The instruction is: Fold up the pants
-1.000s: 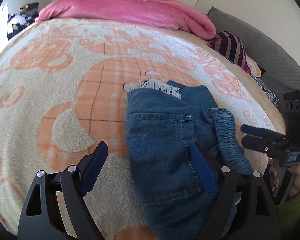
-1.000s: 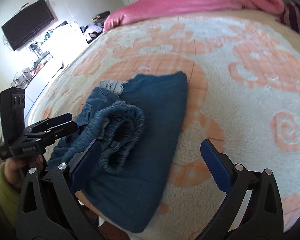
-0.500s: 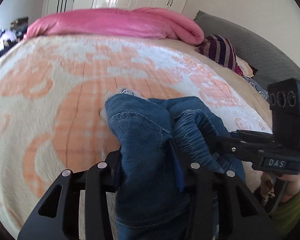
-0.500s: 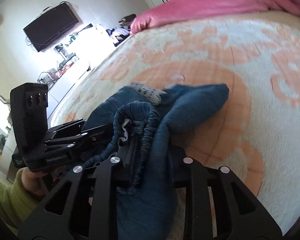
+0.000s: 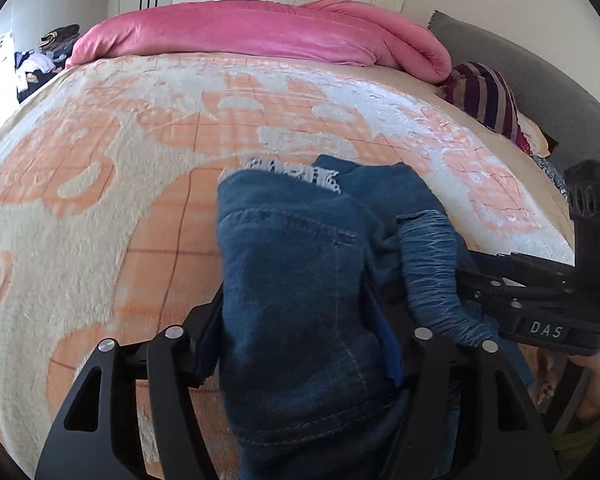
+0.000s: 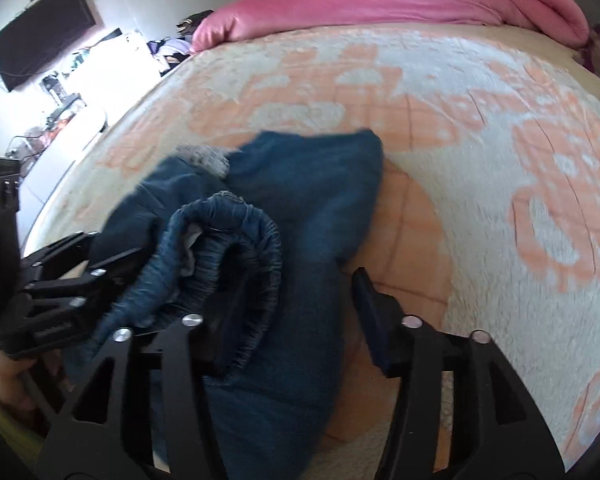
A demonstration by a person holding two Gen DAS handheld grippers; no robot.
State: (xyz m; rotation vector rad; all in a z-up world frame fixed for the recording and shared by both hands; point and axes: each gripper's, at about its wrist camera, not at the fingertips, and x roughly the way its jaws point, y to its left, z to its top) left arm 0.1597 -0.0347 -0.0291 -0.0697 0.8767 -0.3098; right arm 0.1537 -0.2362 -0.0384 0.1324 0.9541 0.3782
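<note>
- Both grippers have carried the near end of the folded blue denim pants forward over the far part since a second ago, when the pants lay flat and both pairs of fingers stood wide; half a second ago both were clamped on the cloth.
- Left wrist view: the left gripper has its fingers opening, with the pocket panel between them; the blue pads stand at the cloth's edges, so whether any grip remains cannot be told. The pants lie bunched on the cream and orange plush blanket of the bed, and the gathered elastic waistband stands up beside the right gripper.
- Risk there: with the fold humped rather than flat, the released layer could spring back or slide off.
- Right wrist view: the right gripper is opening too; its right finger is clear of the cloth, while the waistband loop hangs over the left finger.
- Risk there: drawing back could snag that loop and drag the fold open.
</note>
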